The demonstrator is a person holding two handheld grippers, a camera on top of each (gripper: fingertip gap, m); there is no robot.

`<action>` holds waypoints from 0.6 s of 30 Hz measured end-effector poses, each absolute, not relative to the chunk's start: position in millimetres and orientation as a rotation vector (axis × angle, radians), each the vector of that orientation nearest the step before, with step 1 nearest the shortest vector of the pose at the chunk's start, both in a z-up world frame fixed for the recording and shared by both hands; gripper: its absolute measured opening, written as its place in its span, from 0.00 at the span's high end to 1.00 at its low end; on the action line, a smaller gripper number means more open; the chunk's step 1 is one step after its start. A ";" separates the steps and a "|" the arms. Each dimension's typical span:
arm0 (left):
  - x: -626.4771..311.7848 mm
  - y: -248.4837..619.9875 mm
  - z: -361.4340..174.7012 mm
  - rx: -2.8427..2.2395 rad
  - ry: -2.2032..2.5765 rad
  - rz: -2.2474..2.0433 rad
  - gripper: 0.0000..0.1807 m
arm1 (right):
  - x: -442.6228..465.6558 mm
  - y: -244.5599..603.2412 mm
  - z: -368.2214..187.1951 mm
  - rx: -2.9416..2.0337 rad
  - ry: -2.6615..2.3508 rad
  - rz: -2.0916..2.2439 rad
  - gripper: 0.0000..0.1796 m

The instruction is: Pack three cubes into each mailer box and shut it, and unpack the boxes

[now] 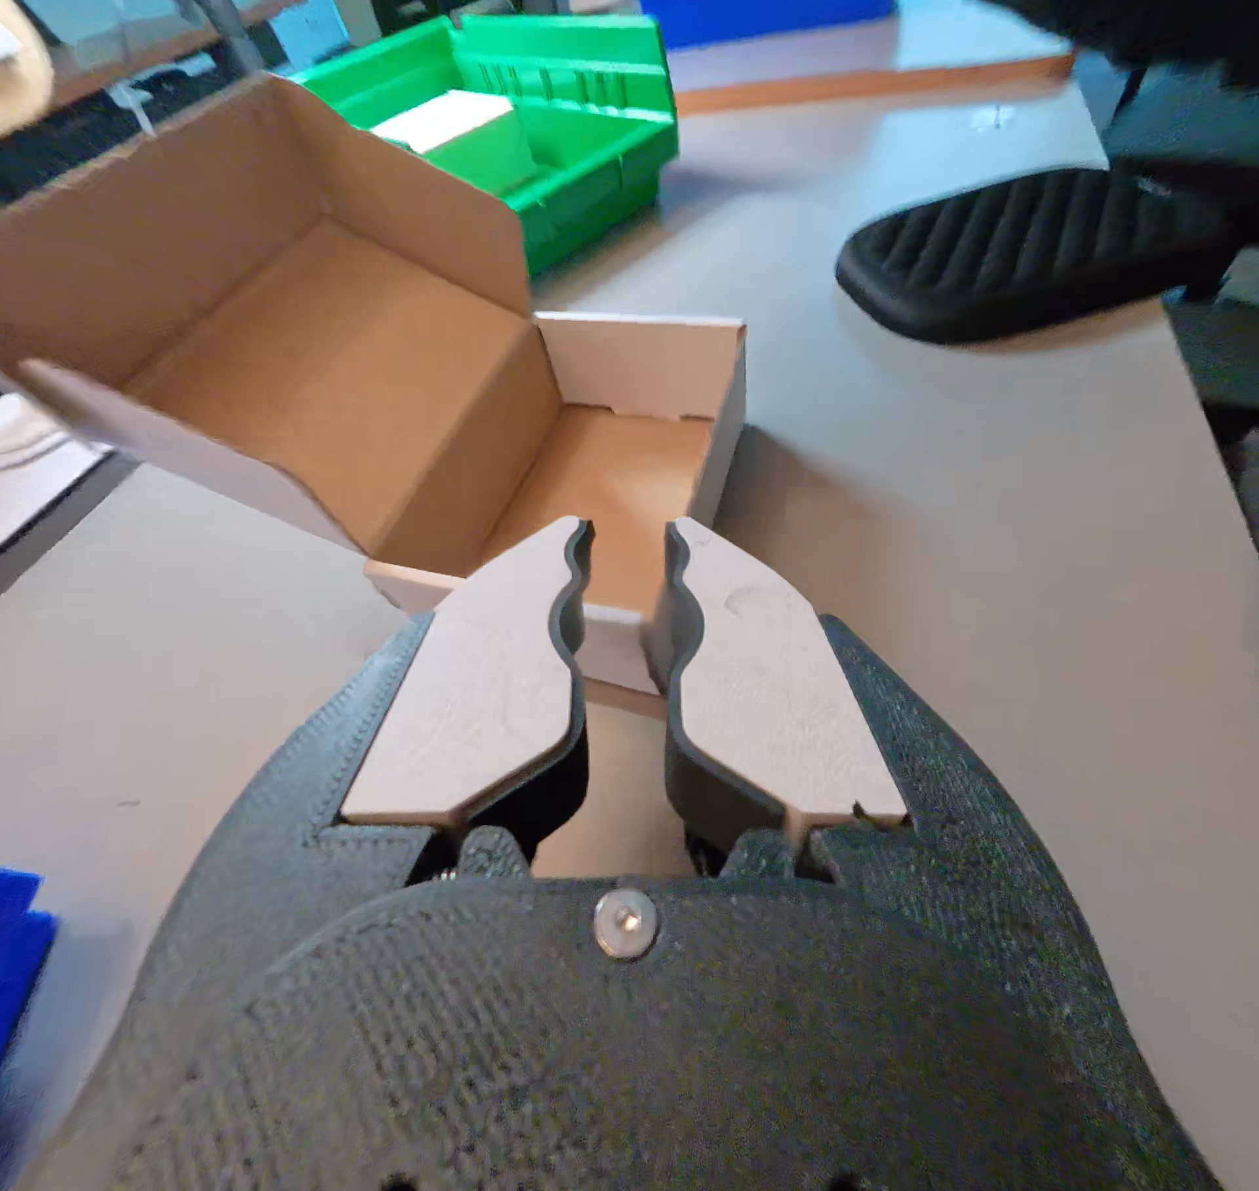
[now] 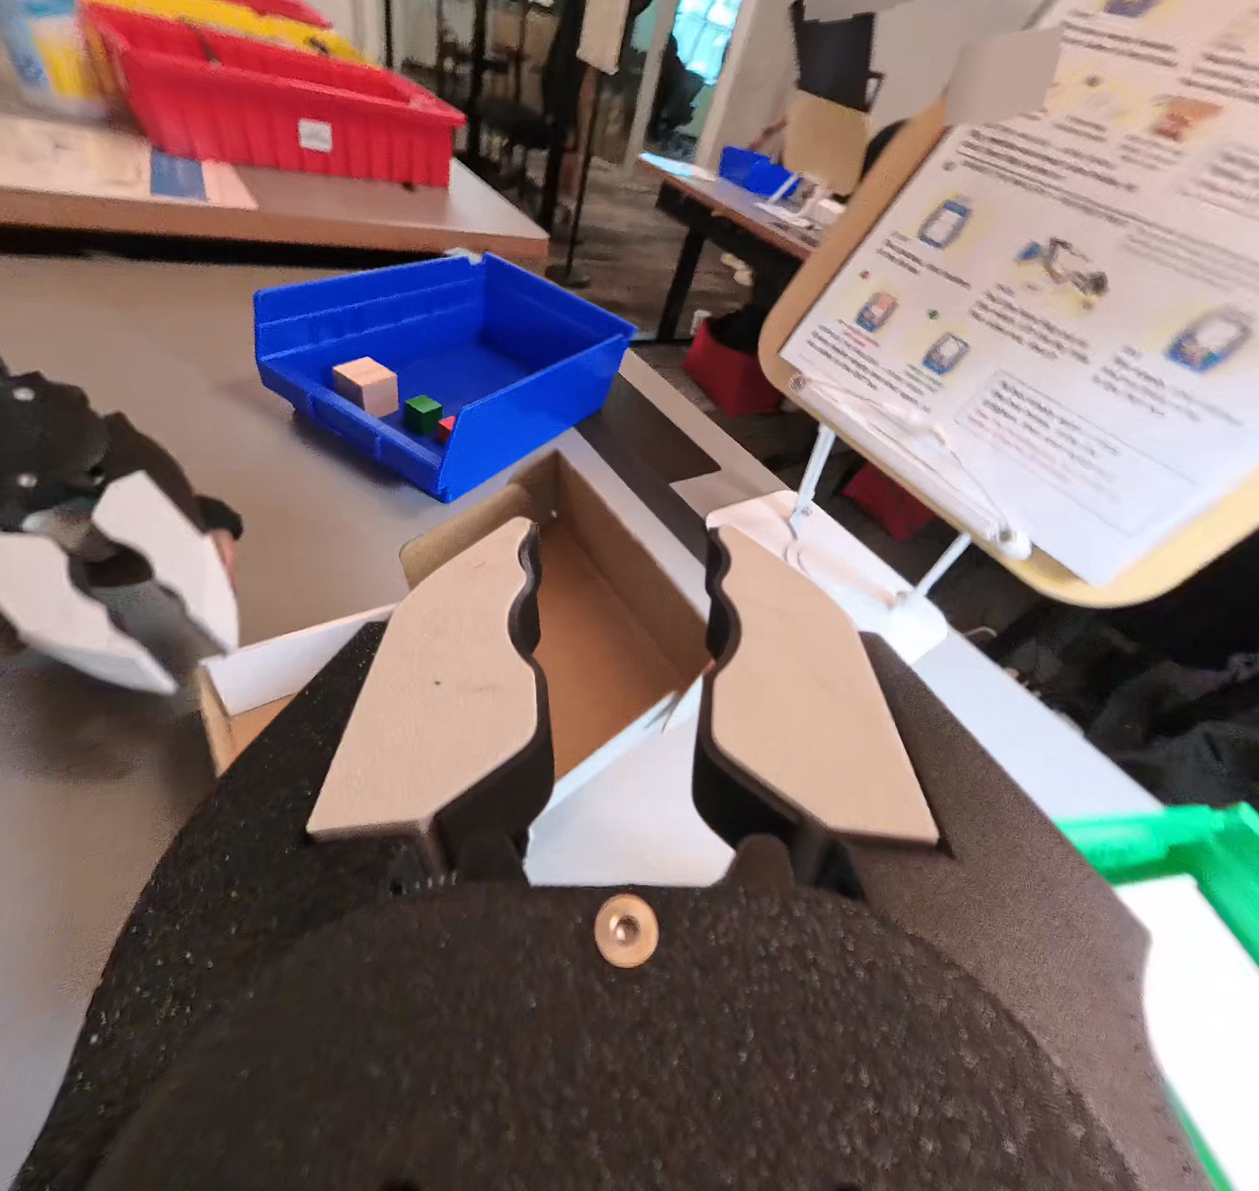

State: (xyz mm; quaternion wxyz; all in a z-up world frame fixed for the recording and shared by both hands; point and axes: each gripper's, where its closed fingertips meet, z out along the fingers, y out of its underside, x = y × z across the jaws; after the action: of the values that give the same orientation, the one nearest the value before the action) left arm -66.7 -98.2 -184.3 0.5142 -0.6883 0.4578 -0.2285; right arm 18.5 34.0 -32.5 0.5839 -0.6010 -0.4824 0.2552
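An open mailer box lies on the grey table with its brown lid raised; I see no cubes in it. My left gripper is open and empty over the box's near edge. It also shows in the right wrist view, beside a white flap. My right gripper is open and empty above the box's brown inside. A blue bin beyond the box holds a pale wooden cube, a small green cube and a small red cube.
Green bins stand behind the box, one holding a white box. A black chair seat is past the table's right edge. A clipboard with a printed sheet stands on a white stand. Red bins sit on another table.
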 end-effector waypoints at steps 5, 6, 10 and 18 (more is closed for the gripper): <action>-122.8 -67.3 -137.5 -1.634 0.851 -0.508 0.83 | 66.3 14.8 -98.8 -1.526 -0.941 0.625 0.73; -140.2 -59.6 -126.7 -1.634 0.787 -0.493 0.82 | 71.9 11.4 -113.1 -1.545 -0.922 0.627 0.73; -220.7 -30.9 -95.3 -1.682 0.592 -0.362 0.81 | 83.4 5.7 -148.2 -1.571 -0.851 0.652 0.75; -366.8 19.9 -110.6 -2.044 0.558 -0.028 0.79 | 80.8 4.4 -148.1 -1.524 -0.882 0.651 0.75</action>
State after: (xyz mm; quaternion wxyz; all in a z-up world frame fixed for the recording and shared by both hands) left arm -366.8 19.9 -110.6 0.4893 -0.8412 0.2297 -0.0115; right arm 80.8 4.4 -148.1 0.5908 -0.6549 -0.3791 0.2798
